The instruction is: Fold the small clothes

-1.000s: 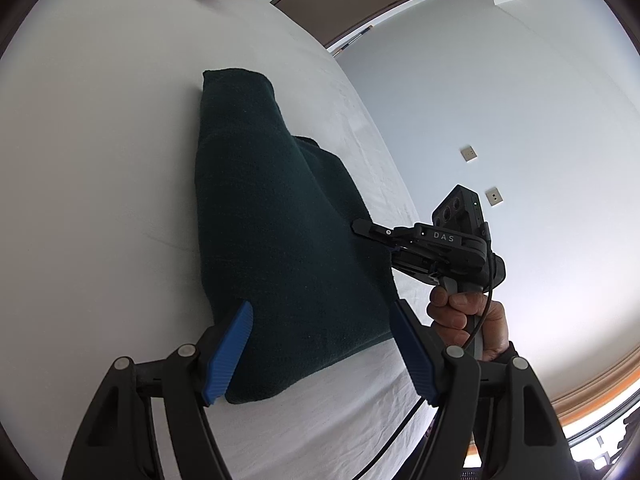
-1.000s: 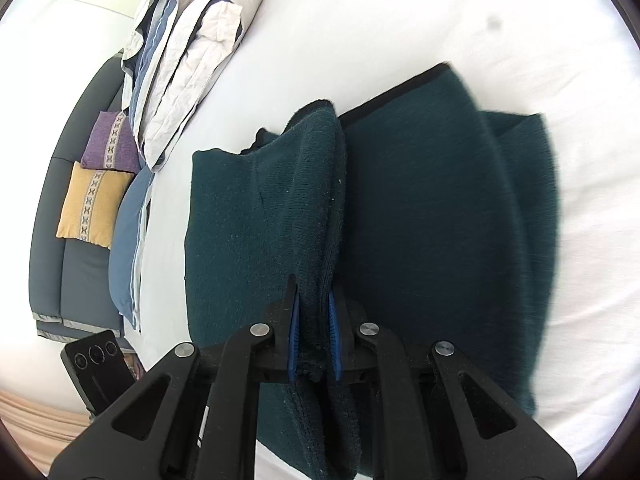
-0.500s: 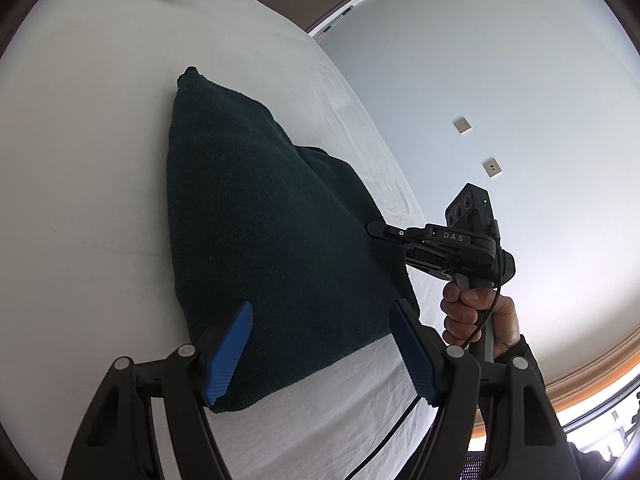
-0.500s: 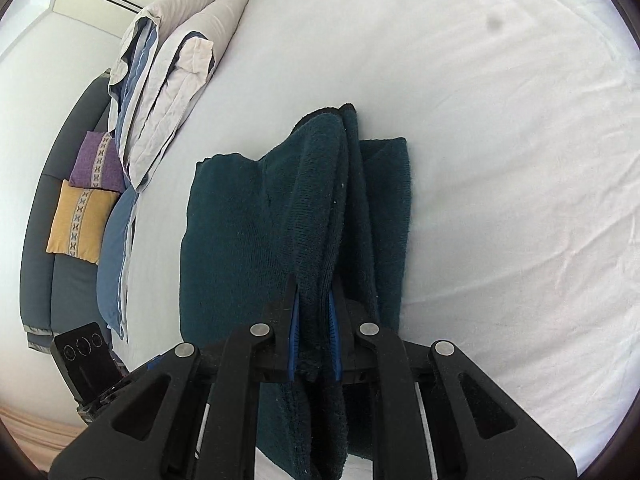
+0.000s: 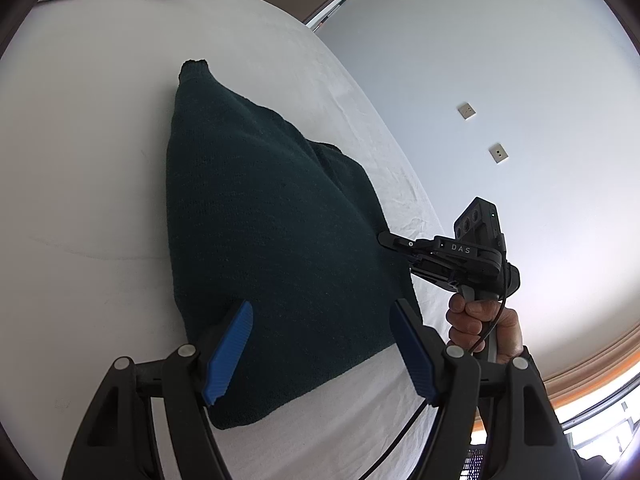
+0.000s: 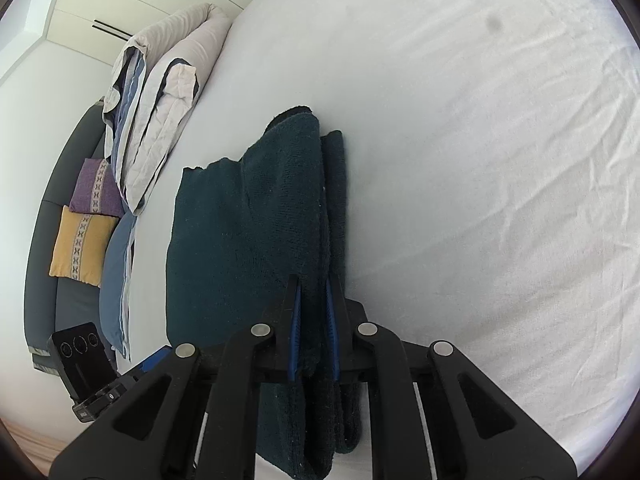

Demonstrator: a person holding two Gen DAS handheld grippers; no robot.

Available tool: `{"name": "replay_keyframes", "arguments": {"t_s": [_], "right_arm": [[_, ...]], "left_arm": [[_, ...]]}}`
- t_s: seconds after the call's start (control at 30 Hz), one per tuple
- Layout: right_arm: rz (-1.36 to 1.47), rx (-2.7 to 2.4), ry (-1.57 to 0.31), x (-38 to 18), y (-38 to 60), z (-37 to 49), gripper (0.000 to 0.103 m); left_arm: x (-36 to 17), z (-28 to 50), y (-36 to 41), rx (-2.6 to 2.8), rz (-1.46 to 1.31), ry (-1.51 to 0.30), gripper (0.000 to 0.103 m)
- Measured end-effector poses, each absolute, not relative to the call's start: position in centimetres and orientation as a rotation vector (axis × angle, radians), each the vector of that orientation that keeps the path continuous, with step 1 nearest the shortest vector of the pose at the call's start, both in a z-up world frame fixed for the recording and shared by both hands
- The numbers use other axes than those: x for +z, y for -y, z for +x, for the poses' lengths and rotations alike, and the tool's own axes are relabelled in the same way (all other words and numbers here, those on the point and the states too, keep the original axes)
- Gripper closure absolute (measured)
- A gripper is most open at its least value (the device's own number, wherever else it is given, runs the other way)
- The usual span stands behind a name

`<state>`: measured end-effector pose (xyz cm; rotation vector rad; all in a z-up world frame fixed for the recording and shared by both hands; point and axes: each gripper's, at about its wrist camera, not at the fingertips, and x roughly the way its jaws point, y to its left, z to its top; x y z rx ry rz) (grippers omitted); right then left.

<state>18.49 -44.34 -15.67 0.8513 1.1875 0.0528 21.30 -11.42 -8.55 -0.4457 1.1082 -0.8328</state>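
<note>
Dark teal knitted garment [image 5: 276, 240]: lies on the white bedsheet [image 5: 80, 200], one edge lifted. Right gripper [image 6: 314, 304]: blue pads clamped on the garment's bunched edge, layers hanging between the jaws. Left gripper [image 5: 320, 344]: jaws spread wide over the near end of the garment, holding nothing.

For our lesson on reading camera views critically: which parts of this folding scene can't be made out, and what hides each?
- Dark green knitted garment: right wrist view, its near end hidden behind the right gripper.
- Same garment, left wrist view: near corner covered by the left gripper.
- Garment type: folded, cannot tell.
- Grey sofa: cut by the lens edge.
</note>
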Motion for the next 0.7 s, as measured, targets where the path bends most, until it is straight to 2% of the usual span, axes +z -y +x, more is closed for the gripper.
{"name": "replay_keyframes", "arguments": {"t_s": [0.37, 0.47, 0.5, 0.6, 0.7], "right_arm": [[0.890, 0.032, -1.193, -18.4, 44.6, 19.5, 0.091], [0.910, 0.025, -1.192, -18.5, 44.8, 19.6, 0.082], [0.907, 0.008, -1.191, -18.0, 44.9, 19.5, 0.079], [0.822, -0.065, -1.119, -14.4, 44.8, 18.3, 0.078], [0.858, 0.054, -1.042, -11.2, 43.2, 16.6, 0.078]], "left_arm": [[-7.8, 22.2, 14.1, -0.814, -0.306, -1.094, 0.030], [-7.5, 21.6, 14.6, -0.809, -0.274, -1.074, 0.030], [-7.3, 21.1, 14.6, -0.811, -0.268, -1.065, 0.030], [-6.6, 20.5, 14.1, -0.803, -0.246, -1.022, 0.030], [-5.9, 20.1, 14.0, -0.802, -0.221, -0.981, 0.030]]}}
